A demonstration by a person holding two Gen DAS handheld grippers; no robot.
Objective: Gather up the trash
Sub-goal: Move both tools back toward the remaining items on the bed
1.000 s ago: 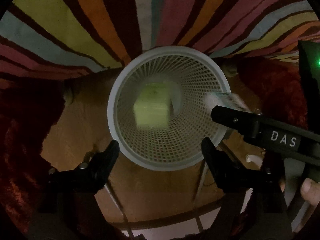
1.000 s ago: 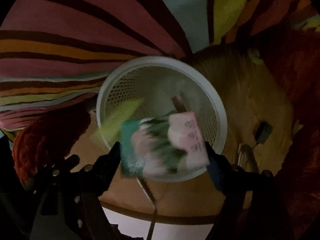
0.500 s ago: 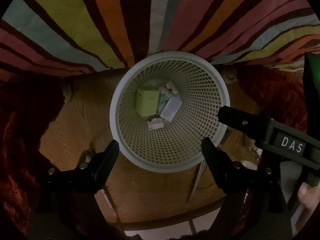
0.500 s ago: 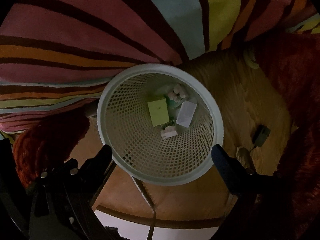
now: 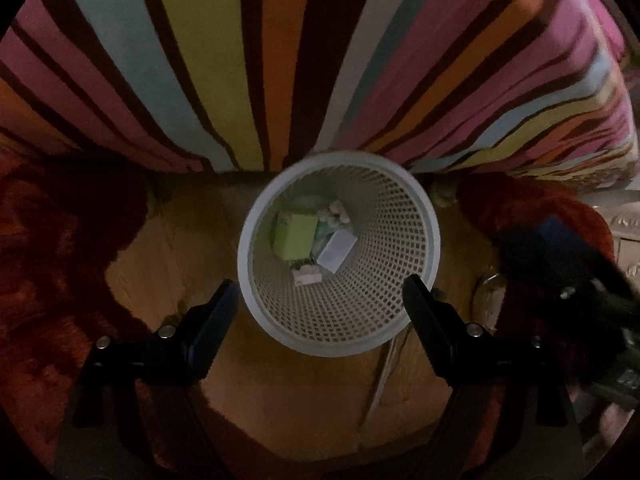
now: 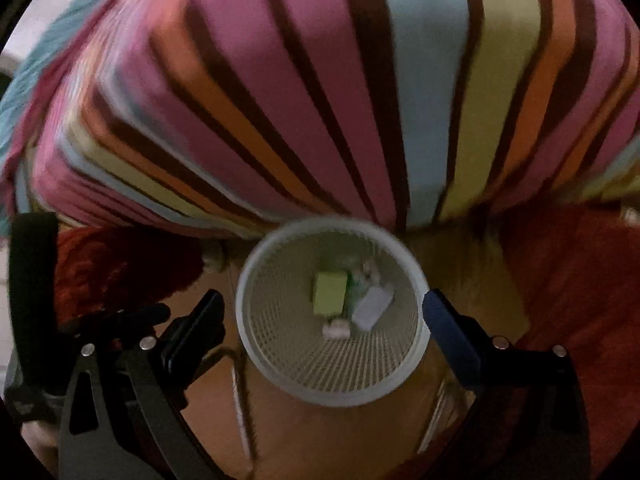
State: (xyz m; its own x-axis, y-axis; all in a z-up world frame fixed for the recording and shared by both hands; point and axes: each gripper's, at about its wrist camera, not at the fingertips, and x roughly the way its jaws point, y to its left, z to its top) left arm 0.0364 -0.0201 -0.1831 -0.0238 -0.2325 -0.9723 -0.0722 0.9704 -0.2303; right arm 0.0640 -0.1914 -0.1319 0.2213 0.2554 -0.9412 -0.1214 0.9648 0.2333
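Drop step looks done: left tongs (image 5: 320, 300) and right tongs (image 6: 322, 316) both released, empty, above basket (image 5: 424, 216). Green box (image 5: 296, 236) inside, at 10 o'clock. Next: seek more trash.

Down on the floor (image 5: 280, 392), a basket (image 5: 400, 280), right up against the side of the bed (image 5: 280, 60) behind it. In the basket, at the bottom, a box (image 5: 294, 236) on the left, a flat card (image 5: 337, 250) touching it on the right, a small packet (image 5: 307, 277) in front, crumpled bits (image 5: 335, 212) at the back. Rug (image 5: 52, 280) left and right of the basket.
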